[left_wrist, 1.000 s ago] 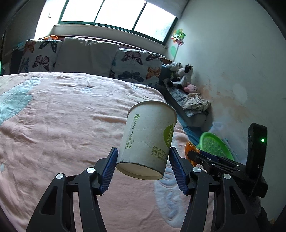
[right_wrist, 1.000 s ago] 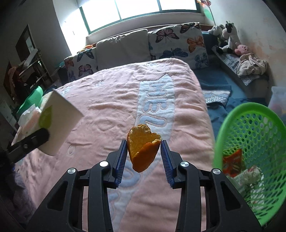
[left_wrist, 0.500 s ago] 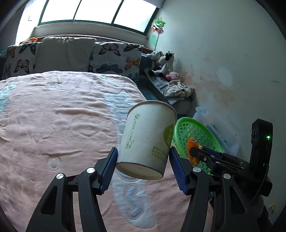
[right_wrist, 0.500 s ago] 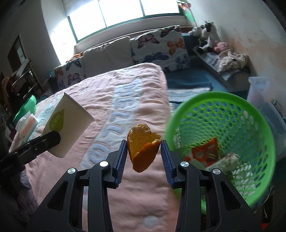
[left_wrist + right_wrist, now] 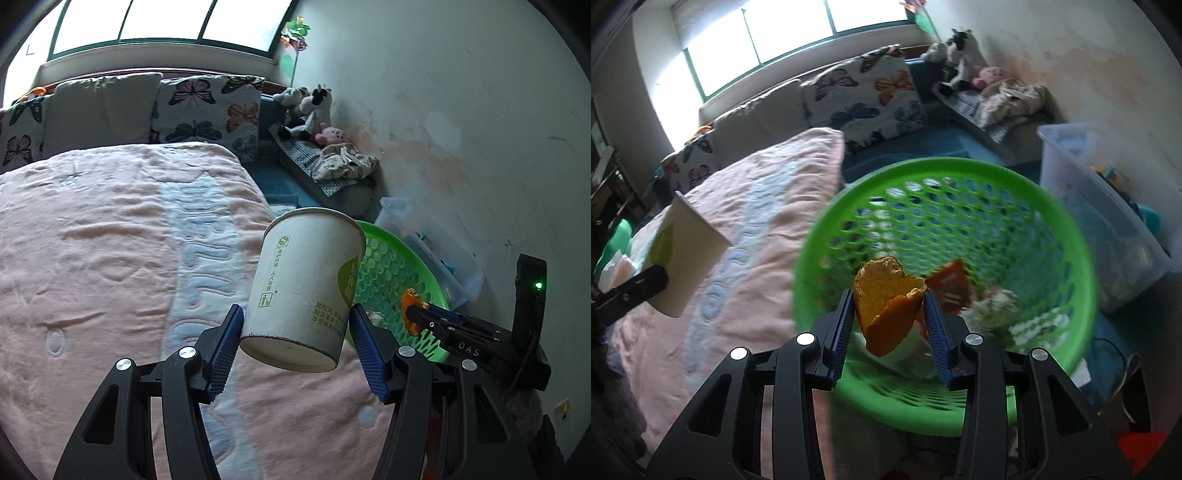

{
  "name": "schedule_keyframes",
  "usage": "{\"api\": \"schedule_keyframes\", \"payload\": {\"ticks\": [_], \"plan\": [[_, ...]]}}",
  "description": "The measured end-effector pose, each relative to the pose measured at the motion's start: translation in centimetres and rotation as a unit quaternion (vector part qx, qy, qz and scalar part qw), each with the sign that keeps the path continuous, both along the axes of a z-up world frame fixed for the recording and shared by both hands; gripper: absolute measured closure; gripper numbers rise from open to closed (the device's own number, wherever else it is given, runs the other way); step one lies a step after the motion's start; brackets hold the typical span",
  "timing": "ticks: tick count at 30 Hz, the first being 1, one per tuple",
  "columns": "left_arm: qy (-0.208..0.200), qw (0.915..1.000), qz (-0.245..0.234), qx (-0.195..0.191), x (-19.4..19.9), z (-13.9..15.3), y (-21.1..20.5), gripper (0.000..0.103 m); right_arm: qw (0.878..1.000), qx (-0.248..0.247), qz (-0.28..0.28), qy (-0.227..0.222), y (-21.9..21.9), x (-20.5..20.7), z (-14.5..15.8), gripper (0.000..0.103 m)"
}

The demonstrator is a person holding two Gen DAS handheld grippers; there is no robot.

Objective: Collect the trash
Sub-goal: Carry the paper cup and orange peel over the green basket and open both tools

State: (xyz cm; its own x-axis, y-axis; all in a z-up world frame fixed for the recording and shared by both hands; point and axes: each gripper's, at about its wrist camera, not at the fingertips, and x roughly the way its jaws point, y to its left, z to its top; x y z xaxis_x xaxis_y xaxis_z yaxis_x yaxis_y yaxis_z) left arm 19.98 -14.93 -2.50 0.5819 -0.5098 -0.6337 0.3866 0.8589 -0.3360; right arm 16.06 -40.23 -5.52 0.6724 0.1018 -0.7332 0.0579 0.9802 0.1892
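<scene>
A white paper cup (image 5: 303, 288) with green print is tilted between the blue pads of my left gripper (image 5: 295, 314), which is shut on it above the bed's right edge. My right gripper (image 5: 888, 299) holds a curled orange peel (image 5: 886, 306) over the mouth of the green mesh basket (image 5: 1071, 229). Its jaws are opening, and the peel still touches both pads. The left wrist view shows the basket (image 5: 391, 240) behind the cup, with the right gripper (image 5: 436, 321) and the peel (image 5: 408, 299) above it. The cup (image 5: 687, 258) appears at the left of the right wrist view.
The basket holds a red wrapper (image 5: 951, 284) and crumpled paper (image 5: 993, 306). A pink blanket (image 5: 92, 258) covers the bed on the left. A clear plastic box (image 5: 1108, 206) stands right of the basket by the wall. Butterfly pillows (image 5: 210, 107) and stuffed toys (image 5: 314, 114) lie beyond.
Both grippers have swung right, off the bed toward the basket. The right gripper with the peel has gone from over the blanket to over the basket's mouth. The cup stays gripped.
</scene>
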Motion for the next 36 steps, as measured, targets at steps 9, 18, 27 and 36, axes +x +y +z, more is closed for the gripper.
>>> {"api": "schedule_keyframes", "payload": {"ticks": [9,18,27,36], "plan": [[-0.002,0.9995,-0.029,0.013,-0.1,0.1,-3.3,0.046,1.000,0.005,-0.026,0.015,-2.7,-0.4,-1.6,0.058],[-0.001,0.9983,-0.054,0.021,-0.2,0.1,-5.9,0.046,0.999,0.014,-0.037,0.005,-3.8,-1.4,-1.0,0.049],[0.004,0.9961,-0.081,0.033,-0.6,-0.5,-8.9,0.046,0.999,0.019,-0.046,-0.020,-4.6,-3.9,0.5,0.040],[0.025,0.9936,-0.098,0.049,0.3,-1.6,-11.6,0.046,0.998,0.019,-0.050,-0.031,-5.2,-5.7,0.9,0.036]]}}
